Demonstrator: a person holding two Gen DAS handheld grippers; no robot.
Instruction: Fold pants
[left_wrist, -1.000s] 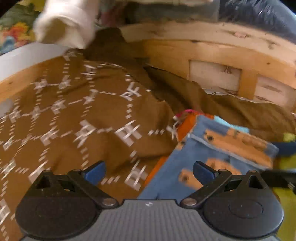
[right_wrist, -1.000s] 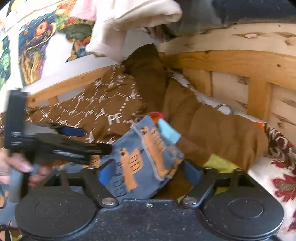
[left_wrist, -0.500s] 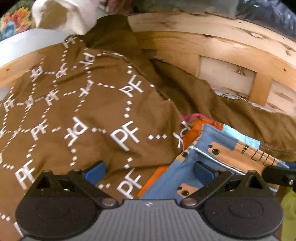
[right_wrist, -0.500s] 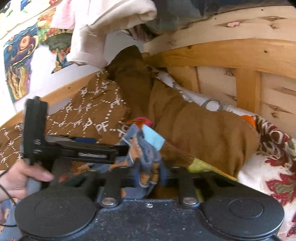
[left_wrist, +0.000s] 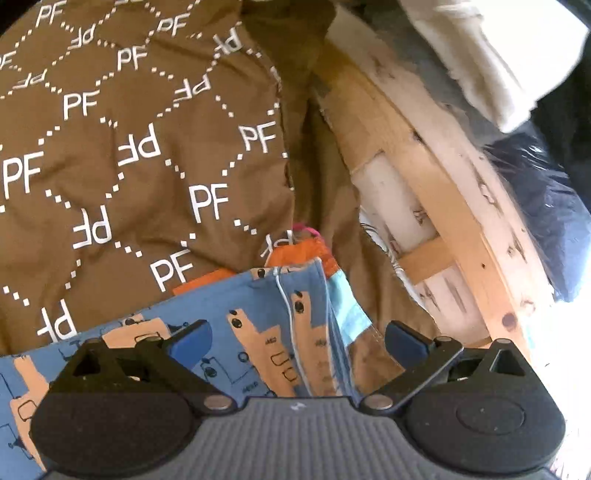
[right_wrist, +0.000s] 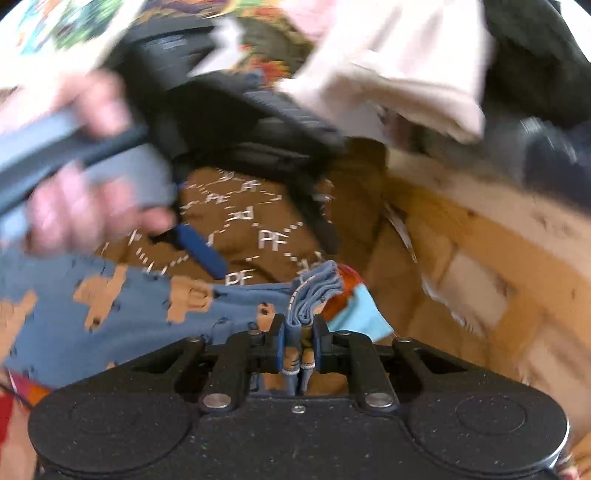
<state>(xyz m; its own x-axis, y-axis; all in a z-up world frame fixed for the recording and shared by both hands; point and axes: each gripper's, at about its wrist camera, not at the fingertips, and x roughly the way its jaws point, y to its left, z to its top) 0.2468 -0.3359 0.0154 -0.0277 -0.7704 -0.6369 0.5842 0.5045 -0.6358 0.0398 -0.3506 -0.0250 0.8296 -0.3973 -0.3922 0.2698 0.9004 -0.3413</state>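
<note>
The pants are blue with tan animal prints, with orange and light-blue trim at one end. In the left wrist view they lie over a brown "PF" blanket, passing between my open left gripper's fingers. In the right wrist view the right gripper is shut on a bunched edge of the pants, which stretch off to the left. The left gripper shows there too, held in a blurred hand above the pants.
A wooden slatted bed frame runs along the right, also in the right wrist view. Cream cloth and dark clothing hang over its top rail. A floral wall hanging is at upper left.
My right gripper closed on the bunched edge of the pants and lifted it. My left gripper swung over, so the pants now lie between its open fingers.
</note>
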